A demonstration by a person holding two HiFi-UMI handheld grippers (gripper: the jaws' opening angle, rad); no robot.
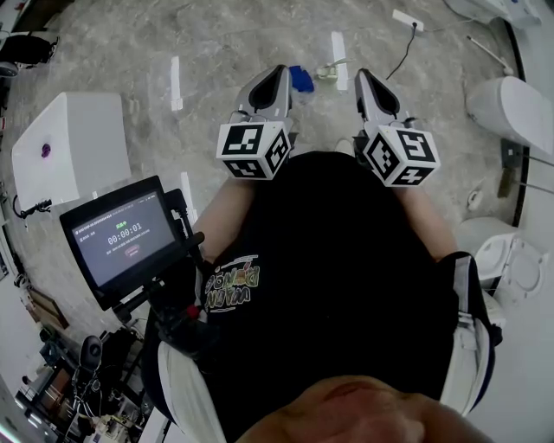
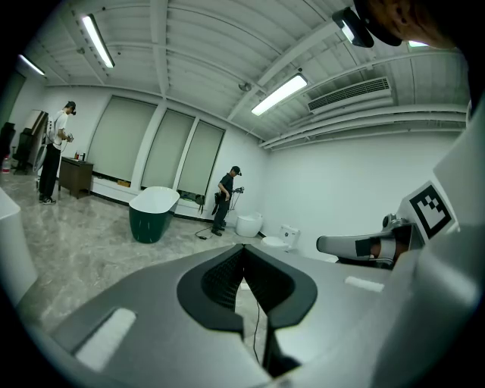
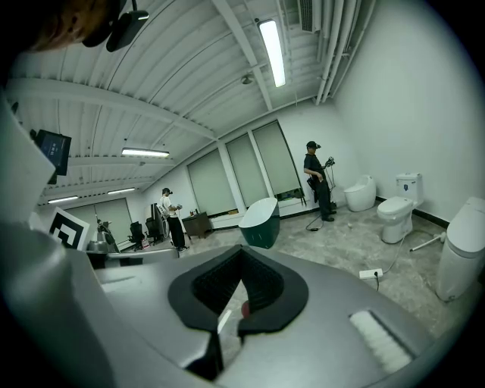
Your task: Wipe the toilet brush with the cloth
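Blue cloth upper centre, half hidden behind left tongs, brush axis unreadable, left and right tongs closed, empty.

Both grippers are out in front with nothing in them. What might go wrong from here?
1. The left gripper and right gripper are both shut. Reaching for the blue item on the floor, probably the cloth, without opening first would likely just push it along.
2. A power strip and its cable lie ahead. Stepping forward risks a snag or trip.
3. Two other people work across the room, so paths might cross.
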